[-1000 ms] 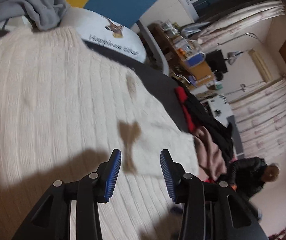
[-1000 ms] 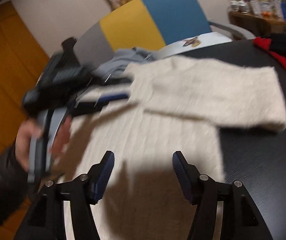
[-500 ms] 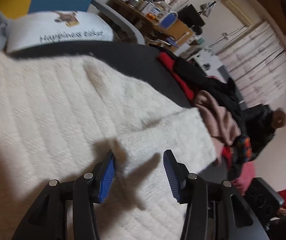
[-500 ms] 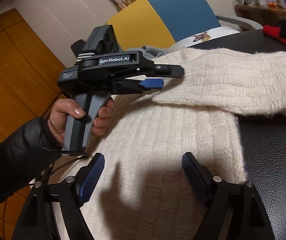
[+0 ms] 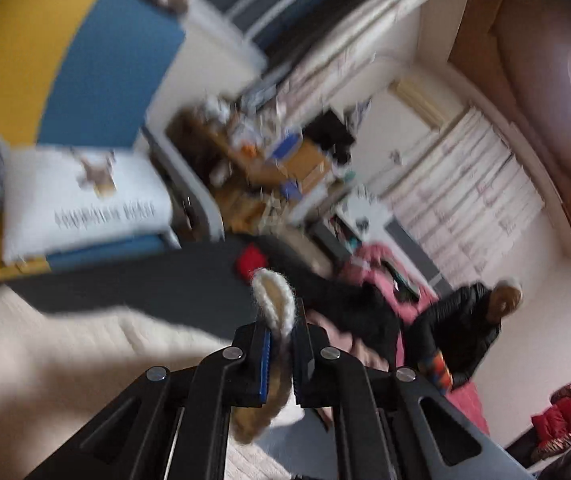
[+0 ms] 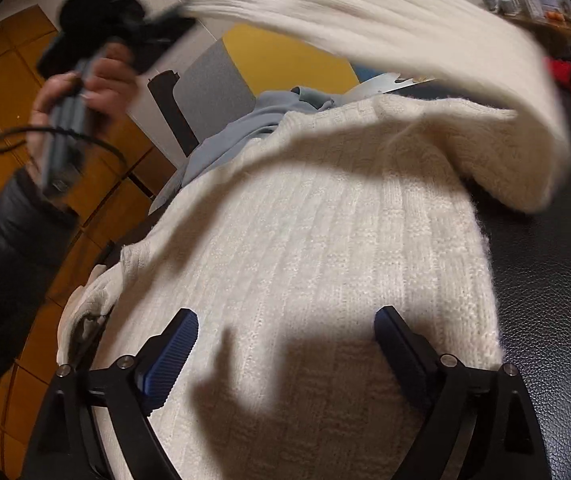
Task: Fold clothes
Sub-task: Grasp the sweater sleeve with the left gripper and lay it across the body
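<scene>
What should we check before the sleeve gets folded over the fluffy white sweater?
1. Left tongs pinching the sleeve: ok, cuff clamped between them.
2. Sleeve lifted off the sweater: ok, it arcs above the body.
3. Right tongs free: ok, open, holding nothing.
4. Sweater body flat on the black table: ok where visible.
5. Other sleeve tucked: cannot tell, only a bunched bit shows at the left edge.

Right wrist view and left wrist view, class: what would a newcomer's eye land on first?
In the right wrist view, the cream sweater covers the dark table, one sleeve lifted across the top by the left tongs. In the left wrist view, those tongs pinch the sleeve's cuff. The right tongs hang open over the sweater.
</scene>
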The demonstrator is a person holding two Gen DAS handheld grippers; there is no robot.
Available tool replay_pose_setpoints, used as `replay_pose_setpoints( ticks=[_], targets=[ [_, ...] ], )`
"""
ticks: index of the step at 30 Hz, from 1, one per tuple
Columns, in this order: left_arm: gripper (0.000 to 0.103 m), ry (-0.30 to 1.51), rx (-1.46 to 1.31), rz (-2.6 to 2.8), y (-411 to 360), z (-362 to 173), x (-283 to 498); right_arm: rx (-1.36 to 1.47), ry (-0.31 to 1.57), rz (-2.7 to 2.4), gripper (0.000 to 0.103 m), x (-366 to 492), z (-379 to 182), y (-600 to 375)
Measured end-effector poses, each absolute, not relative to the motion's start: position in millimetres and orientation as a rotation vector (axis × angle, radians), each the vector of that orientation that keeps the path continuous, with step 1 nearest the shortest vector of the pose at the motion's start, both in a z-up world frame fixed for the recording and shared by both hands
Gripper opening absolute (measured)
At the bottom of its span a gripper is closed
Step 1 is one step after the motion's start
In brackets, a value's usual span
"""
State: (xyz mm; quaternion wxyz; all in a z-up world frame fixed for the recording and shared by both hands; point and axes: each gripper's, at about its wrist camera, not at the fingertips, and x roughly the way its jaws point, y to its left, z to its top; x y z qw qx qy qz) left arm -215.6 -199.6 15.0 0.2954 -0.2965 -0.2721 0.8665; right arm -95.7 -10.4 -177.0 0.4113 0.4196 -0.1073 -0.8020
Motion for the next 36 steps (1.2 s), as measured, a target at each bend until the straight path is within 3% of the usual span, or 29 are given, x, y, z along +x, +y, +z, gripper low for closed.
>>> replay_pose_setpoints(
  ticks=[4,12,22,27,29,32,36],
  targets=[
    [0.007,-0.755,-0.752,2.413,-245.4,37.4,-181.0,1.058,-0.26,-2.021,0.092,-93.9,-176.9,-11.6],
    [0.007,-0.898,-0.786,2.571,-338.5,7.5,-92.3,1.087,-0.263,-2.016,0.093,-97.6,-173.2,-10.1],
    [0.007,-1.135,-0.932,2.611,-405.0,-77.0,-42.3,1.045,-0.59,-1.985,0.095,-146.2,-143.9,-5.1],
    [0.007,-1.213,-1.055,2.594,-411.8,-122.0,-43.2,1.004,-0.331,-2.254,0.093,-163.7,-125.4,-25.9],
    [0.007,-1.249,-1.083,2.578,-415.2,-136.0,-43.0,0.995,-0.128,-2.351,0.087,-169.0,-118.3,-38.9],
    [0.007,-1.273,-1.086,2.563,-417.7,-141.8,-42.0,1.053,0.013,-2.332,0.067,-180.9,-120.1,-44.8],
    [0.007,-1.253,-1.042,2.56,-420.5,-129.4,-41.1,1.114,0.154,-2.303,0.065,-177.2,-122.5,-26.3]
  ],
)
